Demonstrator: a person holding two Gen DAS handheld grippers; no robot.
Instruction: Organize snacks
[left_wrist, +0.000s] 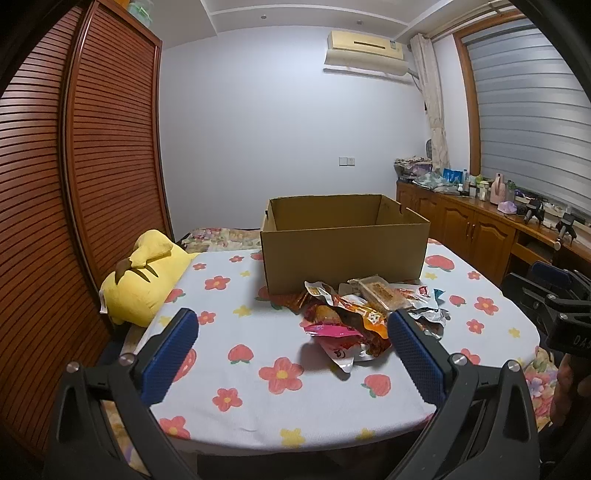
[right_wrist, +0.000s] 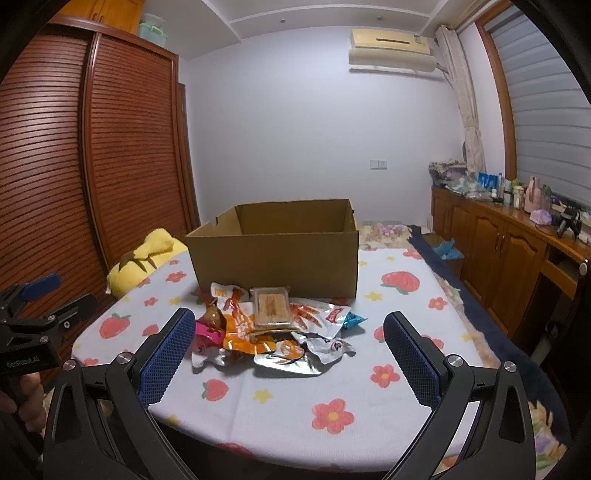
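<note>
Flowered cloth (left_wrist: 258, 325) covered the table, with a slatted wooden wardrobe (left_wrist: 110, 147) to the left and a low cabinet (left_wrist: 472, 225) under the window. From the left wrist view, the left gripper (left_wrist: 291, 350) hung above the near edge, jaws spread wide and holding nothing. Just ahead lay the pile of snack packets (left_wrist: 362, 314), touching the front of the open cardboard box (left_wrist: 343, 251). A yellow plush toy (left_wrist: 144, 277) sat at the table's left edge.

From the right wrist view, the right gripper (right_wrist: 290, 350) was likewise wide apart and empty, the snack packets (right_wrist: 273, 325) between and beyond its fingers, against the cardboard box (right_wrist: 277, 254). The left gripper (right_wrist: 40, 295) showed at far left.
</note>
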